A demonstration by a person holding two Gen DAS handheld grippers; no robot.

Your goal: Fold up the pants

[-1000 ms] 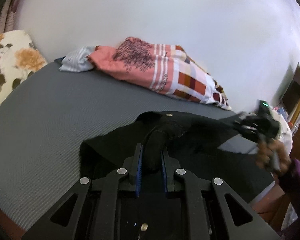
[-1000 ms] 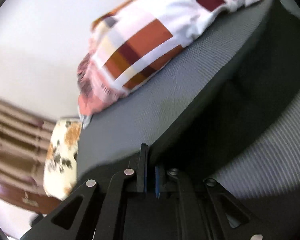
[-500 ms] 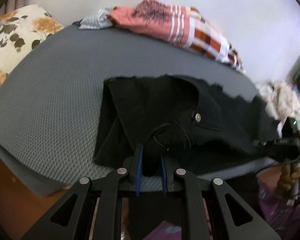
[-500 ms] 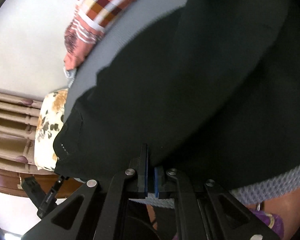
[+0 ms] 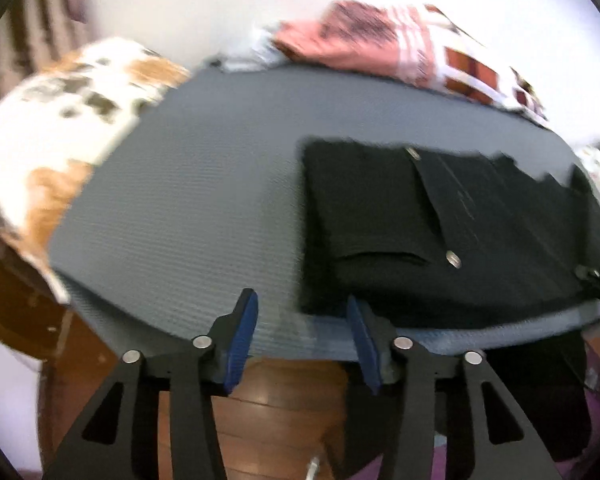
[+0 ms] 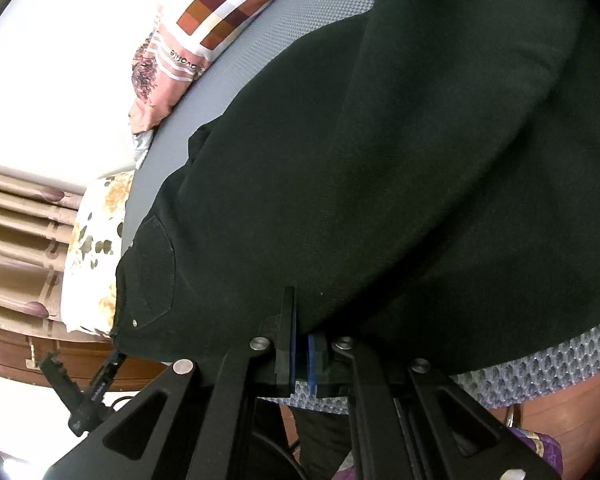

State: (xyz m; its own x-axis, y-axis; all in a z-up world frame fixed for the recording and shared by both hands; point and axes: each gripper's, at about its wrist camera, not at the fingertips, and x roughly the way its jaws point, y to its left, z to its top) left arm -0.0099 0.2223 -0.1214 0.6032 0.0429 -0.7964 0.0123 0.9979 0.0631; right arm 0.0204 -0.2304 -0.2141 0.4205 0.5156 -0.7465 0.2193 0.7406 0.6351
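Now, at the fingertips, our left gripper (image 5: 302,330) is opening, its blue pads (image 5: 242,334) parting with nothing between them; only grey mattress (image 5: 188,216) and wooden floor (image 5: 284,392) show in the gap. Our right gripper (image 6: 299,346) has its jaws drawn nearly together, and the edge of the black pants (image 6: 380,184) appears to run down into the narrow slot between the pads, so we read it as pinching the cloth at the near edge of the bed.

Further out, the pants (image 5: 440,232) lie flat across the right part of the mattress, waistband and metal button (image 5: 453,259) toward us, one end hanging over the bed's side; the left gripper stands just beside their near corner, apart from the fabric. Beyond them a checked quilt (image 5: 420,52) is bunched against the wall, and a floral pillow (image 5: 60,120) sits at the far left.

We judge the laying-out step to be ending: the garment is spread and one side has just been let go. Next we would have the right jaws release too, then both grippers take the same end of the pants and carry it over onto the other, keeping the layers aligned and smooth.
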